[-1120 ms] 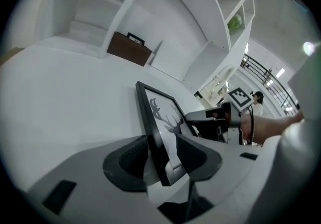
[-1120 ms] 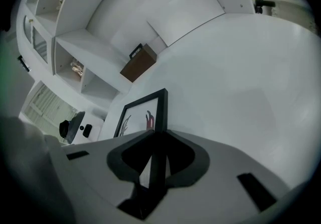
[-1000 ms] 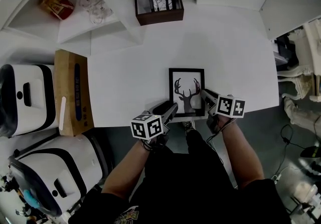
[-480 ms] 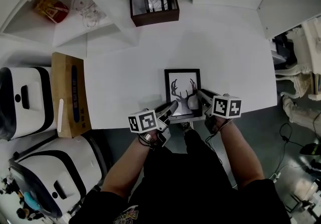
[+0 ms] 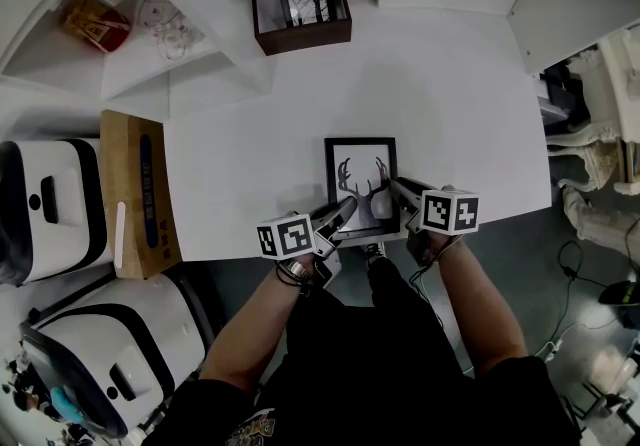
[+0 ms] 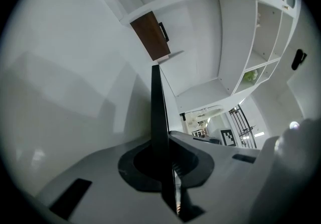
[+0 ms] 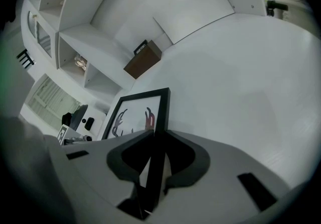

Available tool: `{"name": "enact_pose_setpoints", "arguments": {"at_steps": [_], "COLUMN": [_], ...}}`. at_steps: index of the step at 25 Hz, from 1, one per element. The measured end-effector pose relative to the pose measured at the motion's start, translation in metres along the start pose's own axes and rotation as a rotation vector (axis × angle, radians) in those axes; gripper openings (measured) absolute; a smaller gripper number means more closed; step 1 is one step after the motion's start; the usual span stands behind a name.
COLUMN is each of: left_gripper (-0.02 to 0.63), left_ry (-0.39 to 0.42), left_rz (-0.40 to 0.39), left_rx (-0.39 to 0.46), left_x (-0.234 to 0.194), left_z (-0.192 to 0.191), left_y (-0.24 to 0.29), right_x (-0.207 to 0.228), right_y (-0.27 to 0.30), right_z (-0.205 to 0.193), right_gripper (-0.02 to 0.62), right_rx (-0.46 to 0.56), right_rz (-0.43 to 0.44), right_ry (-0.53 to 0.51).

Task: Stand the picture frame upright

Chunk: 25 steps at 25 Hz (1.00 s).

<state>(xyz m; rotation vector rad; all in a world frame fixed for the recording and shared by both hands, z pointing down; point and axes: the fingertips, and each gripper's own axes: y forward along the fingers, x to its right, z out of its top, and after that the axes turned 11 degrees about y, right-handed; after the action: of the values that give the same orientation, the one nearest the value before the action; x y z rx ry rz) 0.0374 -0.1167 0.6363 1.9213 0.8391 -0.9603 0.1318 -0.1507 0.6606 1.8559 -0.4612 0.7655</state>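
Observation:
A black picture frame [image 5: 360, 174] with a deer-antler print sits at the near edge of the white table [image 5: 460, 124]. It is close to flat, and I cannot tell whether its near edge is lifted. My left gripper [image 5: 345, 211] is at its lower left edge. The jaws are closing, and the frame's thin edge [image 6: 158, 112] runs straight between them with the pads on it. My right gripper [image 5: 398, 186] is shut on the frame's right side bar [image 7: 163, 112]. The print [image 7: 135, 112] shows to the left of that bar.
A dark wooden box [image 5: 300, 29] holding a tree picture stands at the table's back. White shelves [image 5: 150, 44] with glassware rise at the back left. A wooden box [image 5: 135, 189] and white appliances [image 5: 45, 204] flank the table's left side. The table's near edge runs just under the grippers.
The left gripper's jaws have come together onto the frame's left edge, from wide apart a second ago. The right gripper keeps its hold on the right edge.

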Motion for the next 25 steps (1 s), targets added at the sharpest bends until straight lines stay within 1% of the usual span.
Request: {"name": "enact_pose_setpoints", "arguments": {"at_steps": [4, 6, 10, 15, 20, 25], "left_gripper": [0.015, 0.015, 0.014, 0.014, 0.014, 0.014], "left_ry": [-0.030, -0.027, -0.011, 0.040, 0.049, 0.071], "left_rz": [-0.049, -0.060, -0.080, -0.100, -0.155, -0.224], "left_rx": [0.036, 0.042, 0.061, 0.090, 0.139, 0.173], "left_x": [0.004, 0.005, 0.007, 0.008, 0.016, 0.029], "left_z": [0.002, 0.002, 0.005, 0.014, 0.024, 0.028], "left_y": [-0.005, -0.008, -0.017, -0.033, -0.052, -0.077], "right_x": [-0.003, -0.005, -0.011, -0.028, -0.059, -0.093], "right_y": [-0.003, -0.004, 0.001, 0.003, 0.001, -0.006], "right_z": [-0.001, -0.002, -0.006, -0.007, -0.007, -0.014], "right_gripper": [0.069, 0.072, 0.101, 0.116, 0.149, 0.147], "right_rx": [-0.009, -0.015, -0.014, -0.016, -0.025, -0.045], "right_rz": [-0.018, -0.024, 0.036, 0.145, 0.276, 0.417], "right_ry": [-0.040, -0.066, -0.061, -0.029, -0.021, -0.019]}}
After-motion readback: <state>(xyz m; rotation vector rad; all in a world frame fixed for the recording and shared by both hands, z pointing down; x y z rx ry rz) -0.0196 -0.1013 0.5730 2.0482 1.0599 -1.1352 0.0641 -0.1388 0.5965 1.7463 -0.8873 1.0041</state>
